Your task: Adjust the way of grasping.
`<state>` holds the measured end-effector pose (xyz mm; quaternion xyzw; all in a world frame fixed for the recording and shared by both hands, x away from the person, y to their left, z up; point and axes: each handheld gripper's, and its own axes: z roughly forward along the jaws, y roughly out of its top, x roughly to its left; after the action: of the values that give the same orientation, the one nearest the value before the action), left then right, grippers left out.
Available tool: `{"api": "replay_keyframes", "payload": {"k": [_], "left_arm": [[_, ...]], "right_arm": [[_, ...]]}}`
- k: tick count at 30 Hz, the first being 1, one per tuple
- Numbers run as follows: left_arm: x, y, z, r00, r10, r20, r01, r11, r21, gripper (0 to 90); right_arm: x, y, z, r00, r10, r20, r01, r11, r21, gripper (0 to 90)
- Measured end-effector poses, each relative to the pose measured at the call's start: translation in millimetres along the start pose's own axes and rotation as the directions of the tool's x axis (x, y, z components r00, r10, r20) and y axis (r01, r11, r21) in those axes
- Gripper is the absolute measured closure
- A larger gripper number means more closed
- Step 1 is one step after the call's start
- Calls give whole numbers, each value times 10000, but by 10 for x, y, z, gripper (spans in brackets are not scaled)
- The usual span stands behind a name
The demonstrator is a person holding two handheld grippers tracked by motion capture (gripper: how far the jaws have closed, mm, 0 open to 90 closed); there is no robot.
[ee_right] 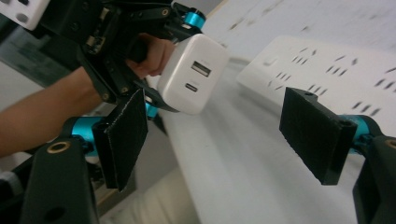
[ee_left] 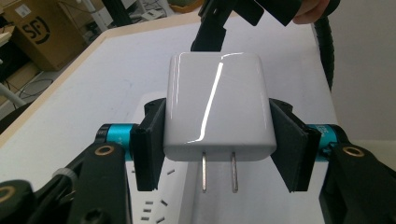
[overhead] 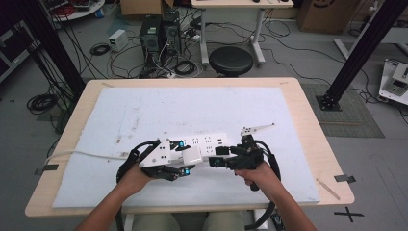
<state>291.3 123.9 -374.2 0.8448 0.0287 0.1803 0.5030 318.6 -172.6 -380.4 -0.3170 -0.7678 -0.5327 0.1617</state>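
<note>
High view: white charger (overhead: pixel 192 155) clamped in left gripper (overhead: pixel 185 161) just above near edge of power strip (overhead: pixel 207 142) on white mat (overhead: pixel 144 110), not yet plugged in, so lining up and pushing in left to do, by the look of it. Left gripper view: jaws pressed on both flat sides of charger (ee_left: pixel 218 105), two prongs (ee_left: pixel 218 171) pointing down toward strip (ee_left: pixel 161 205), long axis upright. Right gripper view: right gripper (ee_right: pixel 224 128) wide open with nothing between jaws, charger (ee_right: pixel 192 79) showing port face, strip (ee_right: pixel 336 79) lying flat beyond
</note>
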Motion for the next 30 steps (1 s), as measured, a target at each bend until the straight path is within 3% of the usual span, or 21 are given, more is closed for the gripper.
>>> {"api": "replay_keyframes", "payload": {"k": [3,13,19,25,30], "left_arm": [[-8,9,25,9999,77,80,-77,10000,24,426],[-41,12,76,9994,227,245,-228,9997,32,426],[-70,40,105,9988,348,335,-347,9994,-19,426],[-86,56,118,9979,509,392,-506,9987,-66,425],[-110,64,129,9963,696,497,-697,9976,1,425]], "right_arm": [[-12,16,48,9982,428,-408,-423,9990,142,239],[-30,38,191,9931,883,-775,-856,9956,384,239],[-36,65,295,9855,1239,-1156,-1177,9913,591,240],[-46,64,376,9774,1539,-1452,-1415,9857,920,310],[-81,56,420,9659,1879,-1779,-1677,9782,1227,432]]}}
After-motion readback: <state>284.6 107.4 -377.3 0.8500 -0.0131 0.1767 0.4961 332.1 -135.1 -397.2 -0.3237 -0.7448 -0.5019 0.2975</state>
